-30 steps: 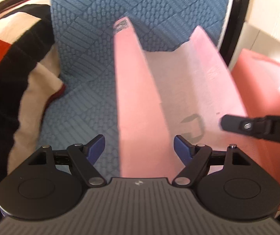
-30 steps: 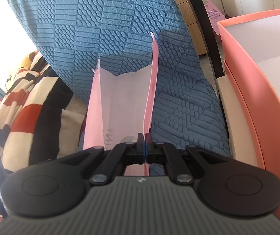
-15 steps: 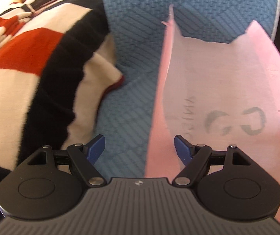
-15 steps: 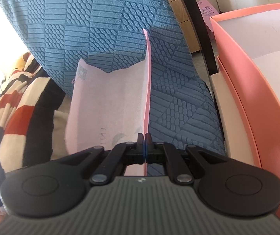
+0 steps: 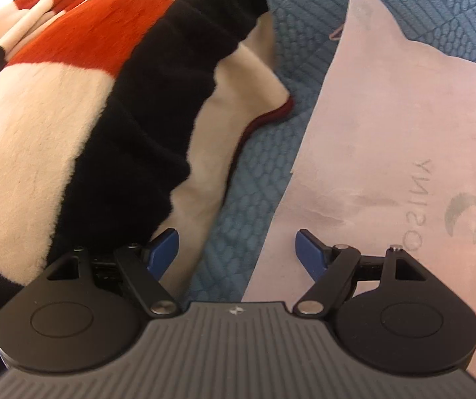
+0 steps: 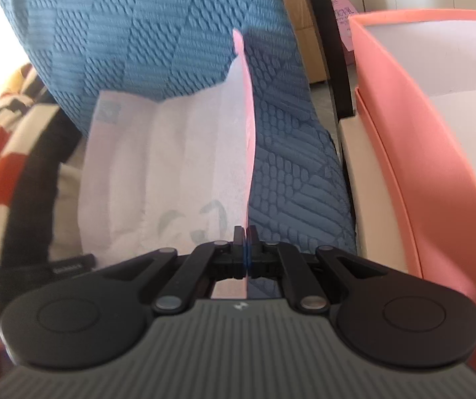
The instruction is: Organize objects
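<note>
Right tool pinching the edge of a pink pouch above blue quilted fabric

The right tool (image 6: 246, 246) has its blue-padded fingers (image 6: 239, 249) pressed together on the near edge of a thin pink non-woven fabric pouch (image 6: 184, 166), which stands on edge and opens leftward, showing its pale inner face with faint grey printing. Behind and beneath it lies a blue quilted textured cover (image 6: 158, 33). A red, black and cream striped plush blanket (image 6: 12, 153) sits at the left. At the right, a coral-orange rigid box (image 6: 414, 153) with a white interior stands close beside the cover.
</note>
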A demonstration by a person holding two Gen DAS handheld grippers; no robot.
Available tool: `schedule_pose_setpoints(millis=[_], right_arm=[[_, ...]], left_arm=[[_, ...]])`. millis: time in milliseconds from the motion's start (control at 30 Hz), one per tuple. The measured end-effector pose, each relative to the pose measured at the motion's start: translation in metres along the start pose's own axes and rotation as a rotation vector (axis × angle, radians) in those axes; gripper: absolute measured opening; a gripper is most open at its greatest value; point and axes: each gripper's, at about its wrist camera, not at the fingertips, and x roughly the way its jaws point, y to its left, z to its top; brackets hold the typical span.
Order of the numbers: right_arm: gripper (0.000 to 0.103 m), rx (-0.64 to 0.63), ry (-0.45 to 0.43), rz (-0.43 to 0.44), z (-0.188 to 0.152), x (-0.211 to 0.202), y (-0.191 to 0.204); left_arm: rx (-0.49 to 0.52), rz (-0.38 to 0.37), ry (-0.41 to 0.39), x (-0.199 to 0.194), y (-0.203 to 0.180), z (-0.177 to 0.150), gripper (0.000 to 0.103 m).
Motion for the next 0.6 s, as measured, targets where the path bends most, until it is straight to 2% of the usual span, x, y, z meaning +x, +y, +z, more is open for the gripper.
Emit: schedule_pose_setpoints(millis=[133,267,400,500,600], right_arm=[[0.003,-0.001,0.028,-0.006,-0.004,0.009,-0.001],[0.003,0.009,0.023,0.010,-0.003,0.005,-0.002],[0.003,0.019,0.019,0.021,-0.006,0.003,-0.005],[0.003,0.048,0.036,0.036,-0.008,0.006,-0.008],[0.003,0.109,0.048,0.081,-0.007,0.007,-0.014]], left_arm=[[0.030,0.056,0.001,0.003,-0.002,-0.003,0.081],[0.152,0.126,-0.043,0.005,-0.020,-0.012,0.081],[0.082,0.123,-0.030,0.006,-0.008,-0.010,0.081],[0.058,0.071,-0.054,-0.007,-0.003,-0.009,0.081],[0.019,-0.048,-0.111,-0.029,0.004,-0.009,0.081]])
